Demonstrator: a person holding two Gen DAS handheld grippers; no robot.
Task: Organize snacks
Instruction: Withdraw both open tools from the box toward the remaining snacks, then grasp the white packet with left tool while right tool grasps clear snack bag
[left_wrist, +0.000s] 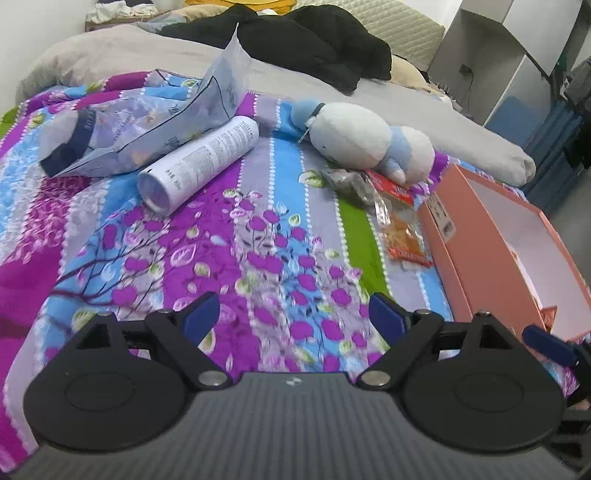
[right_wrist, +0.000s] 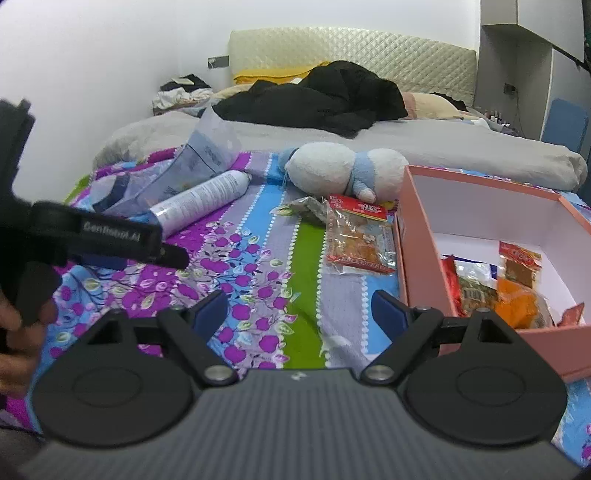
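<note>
Both claws spread wide and empty: left gripper (left_wrist: 291, 314) over bare floral blanket (left_wrist: 258, 229), right gripper (right_wrist: 299, 310) hovering beside the pink box (right_wrist: 417, 236), likely freed for the next pick. Box set at the blanket's right edge, open-topped, presumably as the collecting bin; about four snack packets (right_wrist: 495, 288) already inside, exact count unclear. Two packets outside, just left of the box wall: an orange-red snack packet (right_wrist: 360, 240) and a grey crumpled packet (right_wrist: 308, 206) farther back, against the plush toy (right_wrist: 347, 170). One white spray can (left_wrist: 201, 162) and one pale bag (left_wrist: 147, 122) toward the blanket's far left corner.
</note>
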